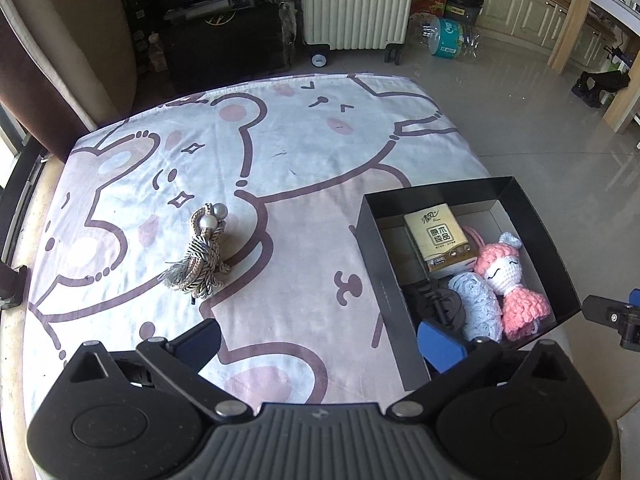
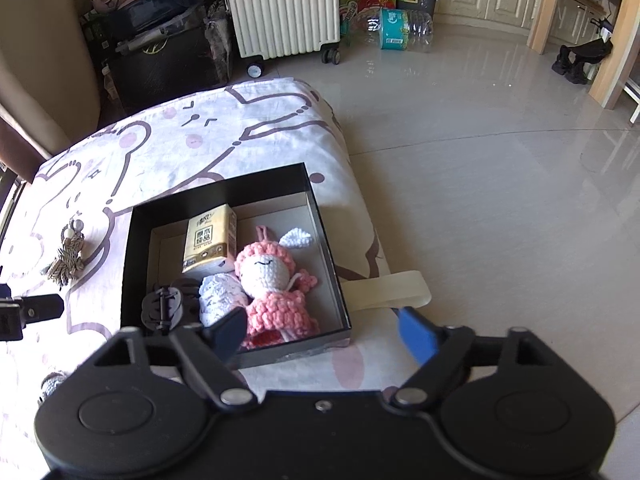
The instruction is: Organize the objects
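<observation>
Jaws of both the left gripper point(image 1: 320, 344) and right gripper point(image 2: 324, 334) gape wide, empty. The tasselled cord bundle point(image 1: 202, 256) lies outside the black box point(image 1: 384, 280); its loose strands could slip a shallow pinch.

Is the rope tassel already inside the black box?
No, the rope tassel lies on the cartoon blanket, well apart from the black box.
</observation>
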Demonstrator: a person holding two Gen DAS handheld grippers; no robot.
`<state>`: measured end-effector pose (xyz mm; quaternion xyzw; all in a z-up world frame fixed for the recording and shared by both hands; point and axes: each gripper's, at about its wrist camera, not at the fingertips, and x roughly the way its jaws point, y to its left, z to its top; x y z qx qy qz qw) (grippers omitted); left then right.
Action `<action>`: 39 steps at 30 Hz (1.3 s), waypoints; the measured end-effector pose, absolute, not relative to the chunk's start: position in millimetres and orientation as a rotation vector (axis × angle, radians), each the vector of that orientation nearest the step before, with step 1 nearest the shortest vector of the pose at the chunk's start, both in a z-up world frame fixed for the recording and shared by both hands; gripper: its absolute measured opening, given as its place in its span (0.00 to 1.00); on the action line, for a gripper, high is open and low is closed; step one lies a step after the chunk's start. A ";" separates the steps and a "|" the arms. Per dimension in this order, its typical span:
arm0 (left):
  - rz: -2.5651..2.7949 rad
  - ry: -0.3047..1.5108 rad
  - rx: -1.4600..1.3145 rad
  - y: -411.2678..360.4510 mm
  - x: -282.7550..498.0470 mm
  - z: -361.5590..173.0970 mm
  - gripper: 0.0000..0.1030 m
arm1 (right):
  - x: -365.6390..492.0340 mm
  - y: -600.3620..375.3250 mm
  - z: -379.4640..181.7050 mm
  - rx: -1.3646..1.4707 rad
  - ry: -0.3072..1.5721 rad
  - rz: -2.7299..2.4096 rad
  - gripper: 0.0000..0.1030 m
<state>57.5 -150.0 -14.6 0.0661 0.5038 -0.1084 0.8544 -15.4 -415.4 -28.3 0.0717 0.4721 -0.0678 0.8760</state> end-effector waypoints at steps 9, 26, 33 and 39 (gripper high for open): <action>-0.220 1.053 0.135 -144.7 59.4 -18.3 1.00 | -19.4 -405.9 -28.7 0.140 0.942 -0.139 1.00; -0.194 1.048 0.127 -124.5 68.8 -21.0 1.00 | -8.5 -394.5 -30.7 0.138 0.929 -0.128 1.00; -0.128 1.059 0.057 -93.3 80.9 -20.8 1.00 | 7.6 -374.3 -26.3 0.098 0.912 -0.095 1.00; -0.068 1.042 0.047 -64.2 88.0 -19.6 1.00 | 24.6 -351.1 -21.3 0.080 0.894 -0.052 1.00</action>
